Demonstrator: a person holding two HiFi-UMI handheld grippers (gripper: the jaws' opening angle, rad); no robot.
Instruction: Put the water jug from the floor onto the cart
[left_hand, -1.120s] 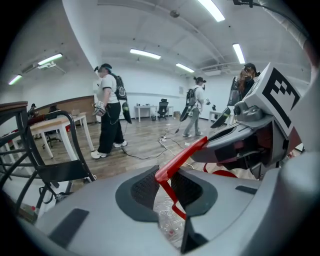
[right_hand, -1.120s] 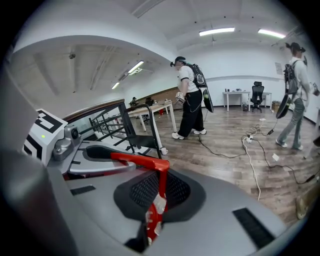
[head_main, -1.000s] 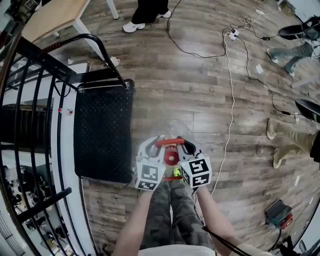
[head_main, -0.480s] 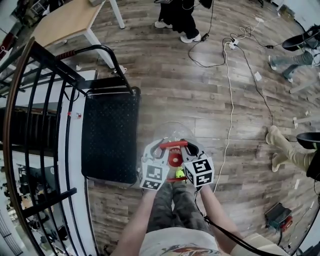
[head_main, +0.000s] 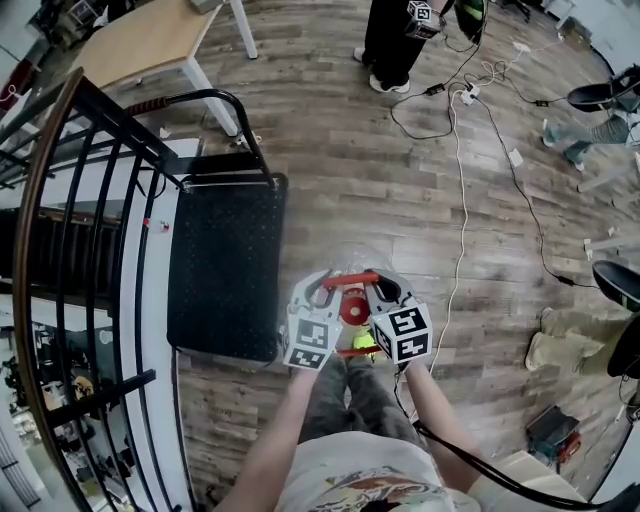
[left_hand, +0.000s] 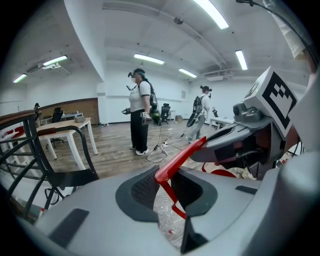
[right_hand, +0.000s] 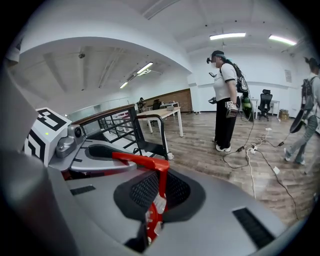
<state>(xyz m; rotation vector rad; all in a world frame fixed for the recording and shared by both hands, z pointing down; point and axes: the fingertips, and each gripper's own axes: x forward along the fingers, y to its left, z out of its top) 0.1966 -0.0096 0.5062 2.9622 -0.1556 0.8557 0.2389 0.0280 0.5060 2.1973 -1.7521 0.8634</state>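
Both left gripper (head_main: 320, 291) and right gripper (head_main: 384, 291) fingers (left_hand: 145, 192) clamp water jug handle (head_main: 350, 281) over plank floor (head_main: 400, 190) beside cart (head_main: 225, 260)

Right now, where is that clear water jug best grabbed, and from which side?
By the red handle at its cap, from above. The clear water jug looks too wide and smooth for jaws, but the thin handle fits between them: the left gripper and right gripper each clamp one end.
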